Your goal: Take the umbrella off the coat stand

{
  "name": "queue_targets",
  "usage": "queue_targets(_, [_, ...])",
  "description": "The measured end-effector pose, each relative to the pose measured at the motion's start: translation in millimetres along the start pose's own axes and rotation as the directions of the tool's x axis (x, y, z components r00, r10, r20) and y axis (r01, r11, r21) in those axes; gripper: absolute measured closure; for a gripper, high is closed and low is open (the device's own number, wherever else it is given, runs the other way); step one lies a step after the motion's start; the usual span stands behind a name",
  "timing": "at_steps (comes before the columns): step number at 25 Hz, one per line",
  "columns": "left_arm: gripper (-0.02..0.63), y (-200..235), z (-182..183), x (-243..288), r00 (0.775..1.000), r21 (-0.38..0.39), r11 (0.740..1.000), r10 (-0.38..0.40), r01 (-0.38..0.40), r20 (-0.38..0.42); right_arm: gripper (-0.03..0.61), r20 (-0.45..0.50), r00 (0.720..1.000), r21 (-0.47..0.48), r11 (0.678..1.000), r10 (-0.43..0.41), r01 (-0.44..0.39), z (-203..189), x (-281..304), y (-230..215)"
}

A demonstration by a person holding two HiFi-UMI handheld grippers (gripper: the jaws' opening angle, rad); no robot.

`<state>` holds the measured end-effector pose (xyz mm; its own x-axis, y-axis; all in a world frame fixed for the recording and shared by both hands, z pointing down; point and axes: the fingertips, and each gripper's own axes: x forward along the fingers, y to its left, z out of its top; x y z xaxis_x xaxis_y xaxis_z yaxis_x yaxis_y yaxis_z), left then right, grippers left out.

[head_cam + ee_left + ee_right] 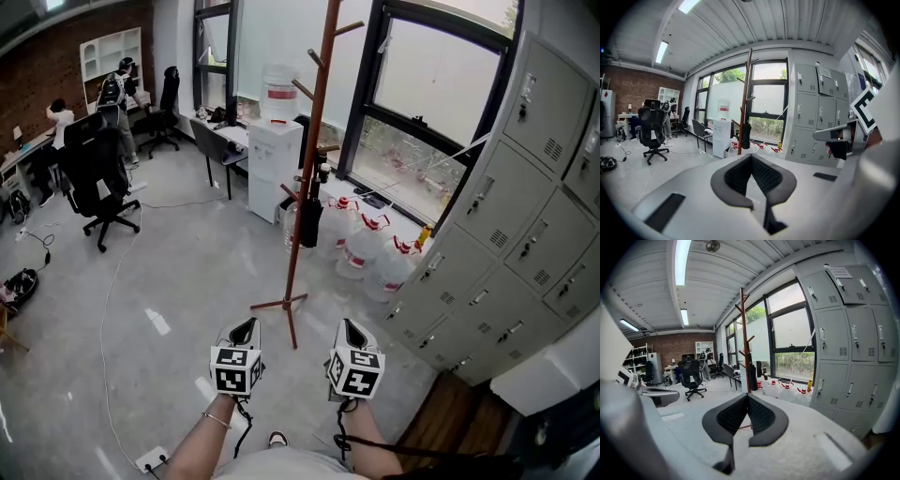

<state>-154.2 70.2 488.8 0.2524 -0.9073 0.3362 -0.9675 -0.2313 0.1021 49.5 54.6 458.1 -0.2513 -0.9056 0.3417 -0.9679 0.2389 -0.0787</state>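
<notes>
The umbrella [310, 220] is dark and folded up, and it hangs low on the coat stand [317, 112], right against the brown pole, with its bottom end well above the floor. The coat stand is tall and thin, with short pegs sticking out on both sides and flat legs spread on the floor at the bottom. The 2 grippers are side by side in front of the stand, and neither touches it or the umbrella. The left gripper [246, 328] has its tongs pressed together with nothing in them. The right gripper [351, 327] is the same, tips together and empty. Between the tongs and the foot of the stand there is a strip of bare grey floor [187, 272]. To the left of the stand the floor is wide and open, with only a thin cable [106, 309] lying across it and a black office chair [94, 173] far off. Just behind the stand is a white water cooler [272, 169], close to the pole. To the right, big water jugs [370, 248] sit in a row under the window [422, 103]. Grey lockers [511, 211] make a long wall on the right side, so there is less room there.
</notes>
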Motion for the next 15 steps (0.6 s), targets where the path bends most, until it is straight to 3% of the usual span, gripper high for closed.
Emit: queue_targets(15, [0.609,1.1,15.9,68.1,0.999,-0.012,0.999,0.029,-0.030,-0.025,0.574,-0.055,0.998,0.019,0.999,0.038,-0.037,3.2,70.1,-32.4])
